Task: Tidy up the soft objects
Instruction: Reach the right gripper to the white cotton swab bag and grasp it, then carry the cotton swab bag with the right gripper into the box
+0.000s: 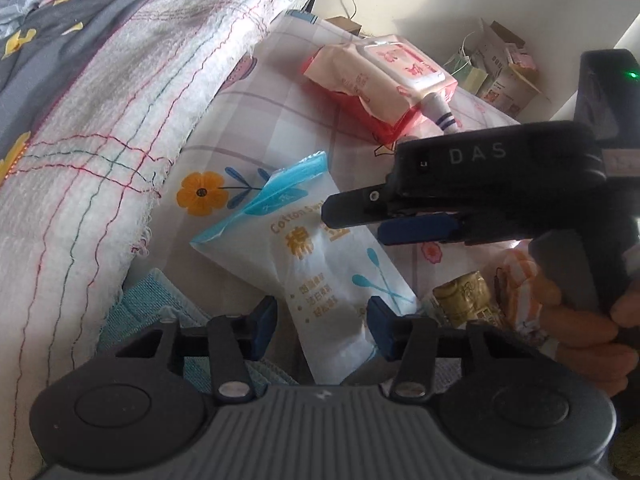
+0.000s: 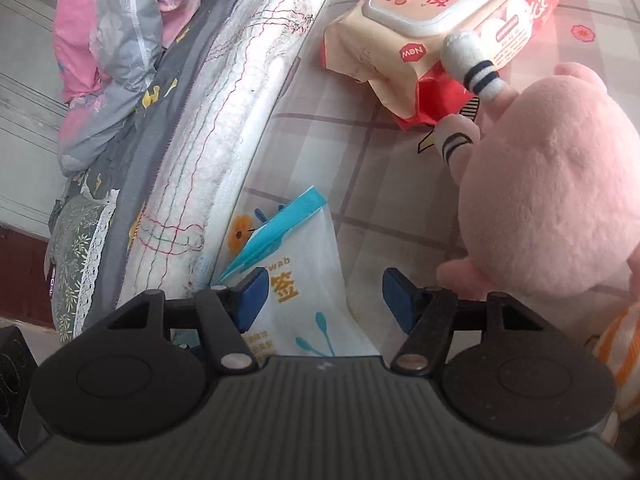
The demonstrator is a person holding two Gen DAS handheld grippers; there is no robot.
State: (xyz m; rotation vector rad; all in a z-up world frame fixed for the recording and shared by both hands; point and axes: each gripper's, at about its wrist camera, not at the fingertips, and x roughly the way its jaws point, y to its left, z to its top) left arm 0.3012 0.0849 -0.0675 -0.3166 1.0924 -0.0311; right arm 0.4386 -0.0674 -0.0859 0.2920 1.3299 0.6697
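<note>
Left wrist view: the left gripper (image 1: 322, 326) stands with its blue-padded jaws apart, straddling the lower half of a white cotton-swab bag (image 1: 316, 268) with a blue zip top; neither pad visibly presses on the bag. The bag lies flat on a checked, flower-printed sheet (image 1: 276, 120), just beside the edge of a white quilted mattress pad (image 1: 120, 128) stitched in red and green thread. Beyond the bag, well apart from it, lies a red-and-cream wet-wipes pack (image 1: 380, 80) with a hard flip lid. The right gripper (image 1: 352, 216) enters from the right, held by a hand (image 1: 592, 332), its jaws parted and empty above the upper end of the bag. A gold-wrapped item (image 1: 466, 300) and a light-blue knitted cloth (image 1: 168, 300) lie near the lower edge

Right wrist view: the right gripper (image 2: 322, 296) is spread wide over the same cotton-swab bag (image 2: 304, 280), holding nothing. A pink plush toy (image 2: 548, 208) sits to the right, its striped white limb (image 2: 472, 68) touching the wet-wipes pack (image 2: 440, 28). A pink-and-grey bundle of bedding (image 2: 116, 40) lies on top of the bed to the left
</note>
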